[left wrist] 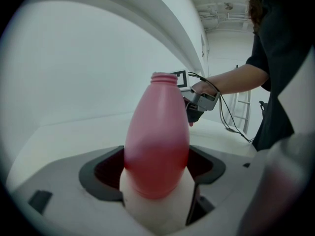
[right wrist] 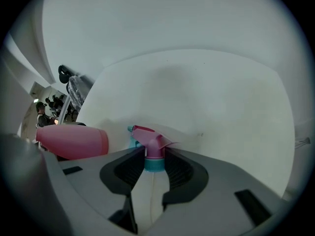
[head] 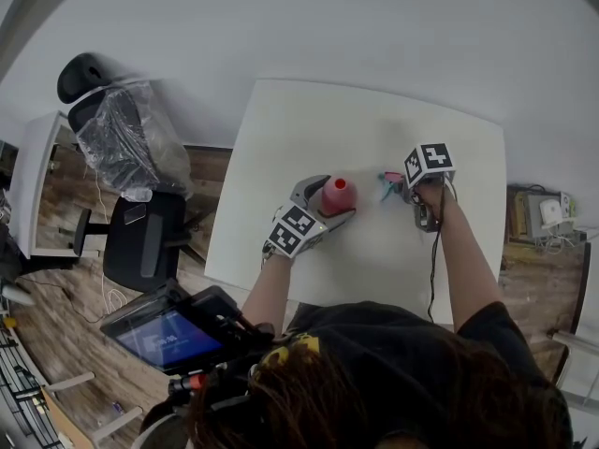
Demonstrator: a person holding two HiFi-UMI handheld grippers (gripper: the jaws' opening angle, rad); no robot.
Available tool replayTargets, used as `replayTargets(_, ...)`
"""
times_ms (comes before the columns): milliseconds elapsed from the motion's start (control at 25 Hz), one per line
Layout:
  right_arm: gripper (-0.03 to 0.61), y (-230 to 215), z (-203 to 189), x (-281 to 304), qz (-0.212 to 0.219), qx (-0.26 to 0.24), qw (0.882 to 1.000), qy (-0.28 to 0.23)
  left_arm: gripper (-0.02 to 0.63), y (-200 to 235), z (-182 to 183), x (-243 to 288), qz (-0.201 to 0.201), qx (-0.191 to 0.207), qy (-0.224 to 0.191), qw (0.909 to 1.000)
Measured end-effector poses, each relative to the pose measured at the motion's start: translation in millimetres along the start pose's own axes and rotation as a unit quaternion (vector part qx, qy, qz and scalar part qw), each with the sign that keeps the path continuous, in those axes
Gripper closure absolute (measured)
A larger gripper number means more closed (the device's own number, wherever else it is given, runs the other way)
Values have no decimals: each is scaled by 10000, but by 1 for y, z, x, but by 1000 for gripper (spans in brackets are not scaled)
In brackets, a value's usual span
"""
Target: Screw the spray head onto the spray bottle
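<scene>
A person, seen from above, leans over a white table (head: 374, 110) with a gripper in each hand. The left gripper (head: 325, 204) has its jaws spread wide and clamped around the lower body of a pink bottle (head: 338, 195). The bottle stands upright near the middle of the table, and its threaded neck (left wrist: 164, 78) is bare and uncapped. Just to its right, apart from it, the right gripper (head: 408, 193) points steeply down. Its jaws are closed on the teal collar of a pink spray head (right wrist: 153, 149), whose nozzle points left toward the bottle. A thin tube runs back from the collar between the jaws. Whether the spray head touches the table cannot be told.

Both grippers work well inside the table's edges. Bare white surface stretches beyond them to the far edge and out to the right corner. The left edge lies a little beyond the left gripper. Past that edge, on a wood floor, stand a black chair (head: 142, 237) and a lit screen (head: 168, 337), clear of the hands.
</scene>
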State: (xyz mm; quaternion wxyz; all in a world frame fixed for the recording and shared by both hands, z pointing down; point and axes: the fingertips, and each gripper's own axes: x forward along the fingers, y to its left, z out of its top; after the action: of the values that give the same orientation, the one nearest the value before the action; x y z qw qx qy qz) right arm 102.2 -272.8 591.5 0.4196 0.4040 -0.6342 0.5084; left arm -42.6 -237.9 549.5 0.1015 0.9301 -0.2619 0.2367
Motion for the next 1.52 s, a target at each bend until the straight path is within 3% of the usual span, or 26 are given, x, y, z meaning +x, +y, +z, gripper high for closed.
replayTargets(320, 451, 2, 19, -30, 450, 204, 9932, -1057, 229, -2, 3, 3, -11, -48, -45, 10000)
replayTargets(520, 451, 35, 55, -85, 927, -132, 9721, -2149, 229, -4, 5, 7, -37, -70, -30, 10000)
replayTargets(640, 451, 68, 79, -133, 1154, -595, 9456, -2982, 229, -5, 5, 10, -65, -201, -83, 9997)
replayTargets(720, 451, 94, 92, -166, 1354, -922, 9218, -3513, 229, -5, 6, 11, -78, -221, -103, 9997)
replayTargets(1000, 451, 184, 97, -269, 2270, -1917, 8088, -5076, 229, -5, -2, 8, -82, -222, -214, 9995)
replayTargets(1120, 451, 211, 84, -282, 2589, -2168, 7700, -5414, 229, -4, -12, 4, -57, -236, -332, 9992)
replayTargets(1200, 451, 218, 79, -285, 2769, -2262, 7545, -5503, 229, -3, -11, 6, -49, -229, -330, 9992)
replayTargets(1320, 451, 221, 75, -279, 2905, -2379, 7421, -5553, 229, -4, -5, 9, -53, -243, -314, 9992)
replayTargets(1520, 451, 217, 73, -258, 2899, -2454, 7506, -5407, 229, -5, 15, 13, -67, -290, -307, 9991)
